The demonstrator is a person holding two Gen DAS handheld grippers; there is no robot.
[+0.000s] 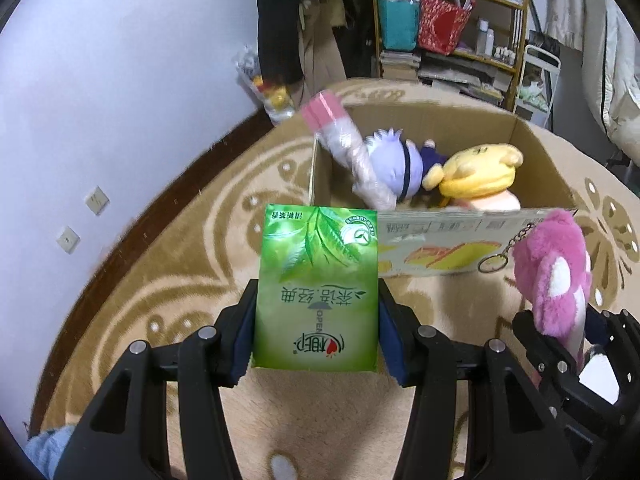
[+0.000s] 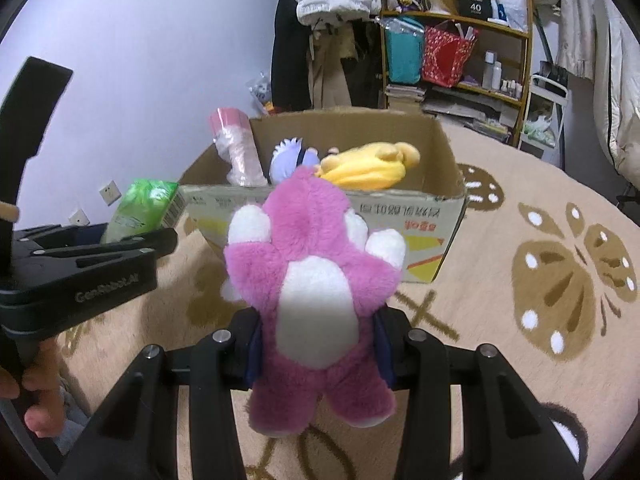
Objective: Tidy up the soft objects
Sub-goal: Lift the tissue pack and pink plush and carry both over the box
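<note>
My left gripper (image 1: 318, 328) is shut on a green tissue pack (image 1: 318, 292), held above the carpet just before the cardboard box (image 1: 440, 248). The pack also shows in the right wrist view (image 2: 140, 208). My right gripper (image 2: 318, 344) is shut on a pink plush paw (image 2: 316, 280) with white pads and a keyring; it also shows in the left wrist view (image 1: 556, 276). The box (image 2: 424, 216) holds a lilac-haired doll (image 1: 396, 164), a yellow plush (image 1: 476, 176) and a pink-capped wrapped roll (image 1: 344, 140).
A beige patterned carpet (image 2: 560, 260) covers the floor. Behind the box stand a wooden shelf (image 1: 452, 32) with bags and bottles, hanging clothes (image 2: 332, 20) and a plastic bag of toys (image 1: 268, 84) by the white wall.
</note>
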